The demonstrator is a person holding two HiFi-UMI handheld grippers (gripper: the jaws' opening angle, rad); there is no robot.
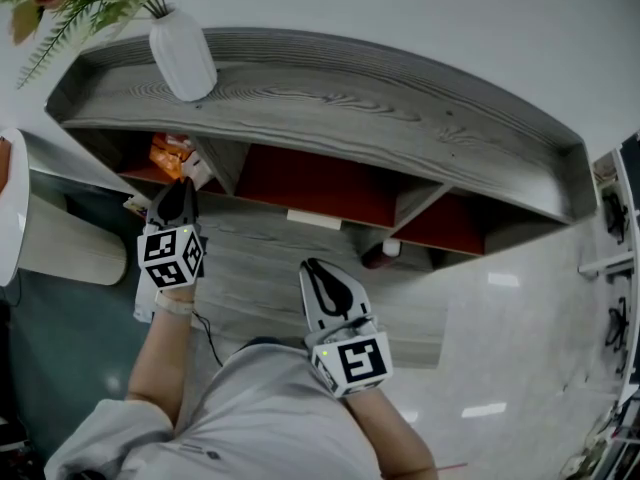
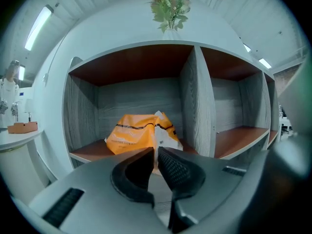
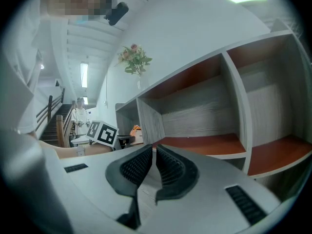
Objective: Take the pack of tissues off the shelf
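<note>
The pack (image 2: 139, 133) lies on the floor of the shelf's (image 2: 197, 106) left compartment, its long axis running side to side along the front edge. Its orange bulk is toward the outer wall and its white, crumpled end toward the divider. One broad face is turned out to the open front. The left gripper (image 2: 156, 152) is level with that compartment and just outside it, aimed at the pack's white end. Its fingers are drawn together with only a sliver of gap at the tips and nothing between them. The pack sits beyond the tips, not touching them. The right gripper (image 3: 153, 150) is held lower and to the right, before the middle compartment. Its fingers are likewise closed on nothing and well apart from the pack. A white vase (image 1: 182, 53) stands on the shelf's top at the left end.
</note>
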